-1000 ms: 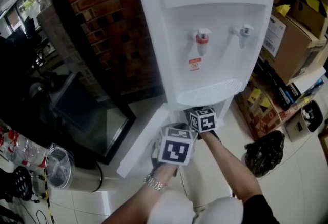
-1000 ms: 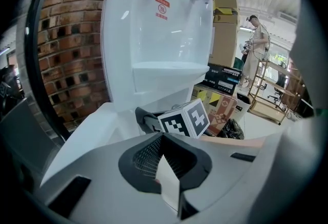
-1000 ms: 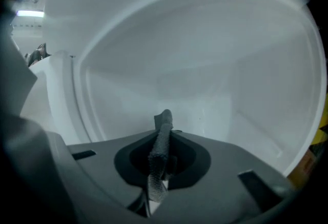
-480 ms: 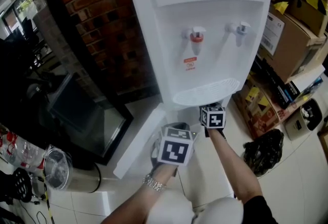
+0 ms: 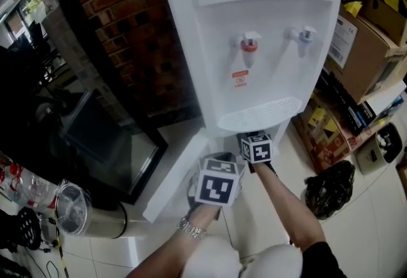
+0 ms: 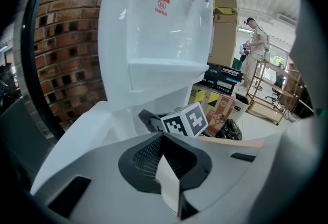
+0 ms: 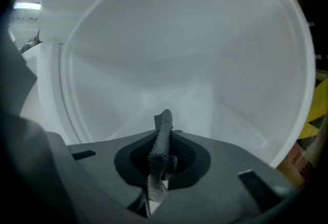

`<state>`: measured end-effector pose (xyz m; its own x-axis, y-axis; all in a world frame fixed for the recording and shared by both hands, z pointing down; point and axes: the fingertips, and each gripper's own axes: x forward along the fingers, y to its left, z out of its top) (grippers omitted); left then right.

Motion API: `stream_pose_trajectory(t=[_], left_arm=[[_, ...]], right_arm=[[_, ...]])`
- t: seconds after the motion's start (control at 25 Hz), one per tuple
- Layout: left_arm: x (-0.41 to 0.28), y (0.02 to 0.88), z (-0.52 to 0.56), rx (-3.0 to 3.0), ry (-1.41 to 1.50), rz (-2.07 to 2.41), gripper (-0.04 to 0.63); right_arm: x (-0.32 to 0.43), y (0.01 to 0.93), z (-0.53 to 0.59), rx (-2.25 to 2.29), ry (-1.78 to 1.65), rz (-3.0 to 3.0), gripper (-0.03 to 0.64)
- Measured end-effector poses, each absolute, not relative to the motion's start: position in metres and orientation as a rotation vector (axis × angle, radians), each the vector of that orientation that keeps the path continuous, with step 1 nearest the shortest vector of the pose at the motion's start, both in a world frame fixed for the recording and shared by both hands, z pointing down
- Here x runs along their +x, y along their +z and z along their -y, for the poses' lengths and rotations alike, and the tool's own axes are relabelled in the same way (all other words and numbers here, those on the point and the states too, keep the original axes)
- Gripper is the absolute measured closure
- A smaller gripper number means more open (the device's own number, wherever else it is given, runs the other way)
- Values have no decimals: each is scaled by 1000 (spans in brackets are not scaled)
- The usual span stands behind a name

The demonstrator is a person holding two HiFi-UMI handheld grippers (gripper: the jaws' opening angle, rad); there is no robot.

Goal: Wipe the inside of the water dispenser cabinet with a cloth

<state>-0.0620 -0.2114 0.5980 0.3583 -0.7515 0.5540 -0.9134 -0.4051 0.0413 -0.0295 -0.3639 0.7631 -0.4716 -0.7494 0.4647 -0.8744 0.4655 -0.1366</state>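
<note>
there, right gripper tight on grey cloth, inside white cabinet

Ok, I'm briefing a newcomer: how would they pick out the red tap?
Start at the white water dispenser beside the brick wall. Two taps hang in its front recess; the red tap is the one nearer the wall, above a sticker. The other tap has no red.

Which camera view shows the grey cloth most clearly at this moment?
The right gripper view: the cloth stands pinched between the right gripper's shut jaws, in front of the white cabinet interior. The head view hides it under the dispenser; the left gripper view shows only the right gripper's marker cube, no cloth.
</note>
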Motion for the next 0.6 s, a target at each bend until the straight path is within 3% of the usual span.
stream_pose_trajectory(t=[0.28,0.6], left_arm=[[-55,599,212,2295,656,1444,595],[-52,602,212,2292,659,1433,595]], right_arm=[[30,786,373,1546,605,2217,597],[-48,758,353,1285,430,2451,597]])
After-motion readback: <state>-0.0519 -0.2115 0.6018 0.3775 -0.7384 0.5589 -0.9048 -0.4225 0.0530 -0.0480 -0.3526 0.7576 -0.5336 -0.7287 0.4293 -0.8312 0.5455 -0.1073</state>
